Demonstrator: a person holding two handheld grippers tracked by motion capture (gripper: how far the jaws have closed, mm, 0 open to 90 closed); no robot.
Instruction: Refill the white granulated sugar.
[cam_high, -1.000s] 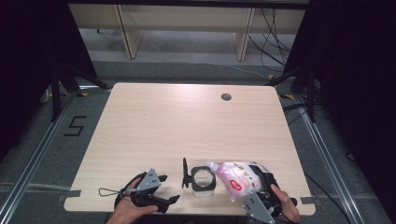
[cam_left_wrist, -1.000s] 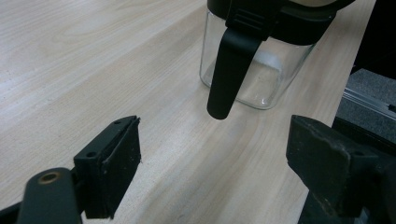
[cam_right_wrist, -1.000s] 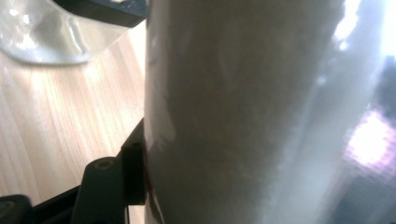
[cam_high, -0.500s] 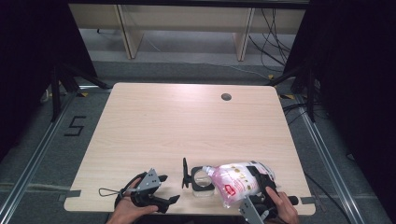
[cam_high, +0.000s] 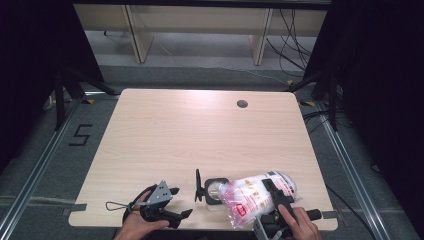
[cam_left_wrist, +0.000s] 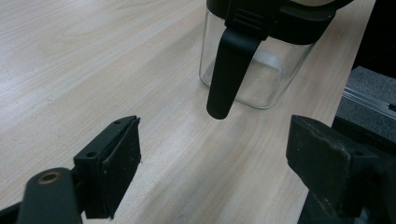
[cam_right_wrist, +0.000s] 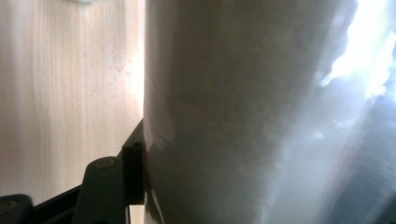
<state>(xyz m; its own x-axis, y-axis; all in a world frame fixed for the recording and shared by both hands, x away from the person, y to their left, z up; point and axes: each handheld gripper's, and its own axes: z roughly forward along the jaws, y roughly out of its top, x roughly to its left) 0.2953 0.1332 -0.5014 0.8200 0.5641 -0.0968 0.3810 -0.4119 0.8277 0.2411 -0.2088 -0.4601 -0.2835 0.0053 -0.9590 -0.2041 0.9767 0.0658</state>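
- two hand-held grippers work at the near edge of a pale wooden table (cam_high: 200, 130), seen from the high view.
- the right gripper (cam_high: 274, 207) pinches a clear plastic bag of white contents (cam_high: 257, 195), red print on its lower corner; one black finger (cam_high: 274, 192) lies across the top of the bag.
- the bag is tilted, its left end over the mouth of a glass jar (cam_high: 214, 192), which stands on the table near the front edge, between the two grippers.
- the jar's black lid (cam_high: 198, 185) is swung open and stands on edge at its left side.
- in the right gripper view the bag (cam_right_wrist: 252, 116) is a pale blur against the lens; one jaw pad presses its left side, the other is hidden behind the plastic.
- the left gripper (cam_high: 162, 207) rests low on the table at the front left, a hand (cam_high: 137, 225) beneath it, cut off by the bottom edge; its jaws are spread, with bare wood between them.
- in the left gripper view the jar (cam_left_wrist: 257, 65) stands just ahead of the jaws and apart from them, its top cropped by the frame; a black latch arm (cam_left_wrist: 231, 65) hangs down its front.
- whether anything lies inside the jar is hard to make out.
- a small round hole (cam_high: 242, 104) marks the far right of the tabletop.
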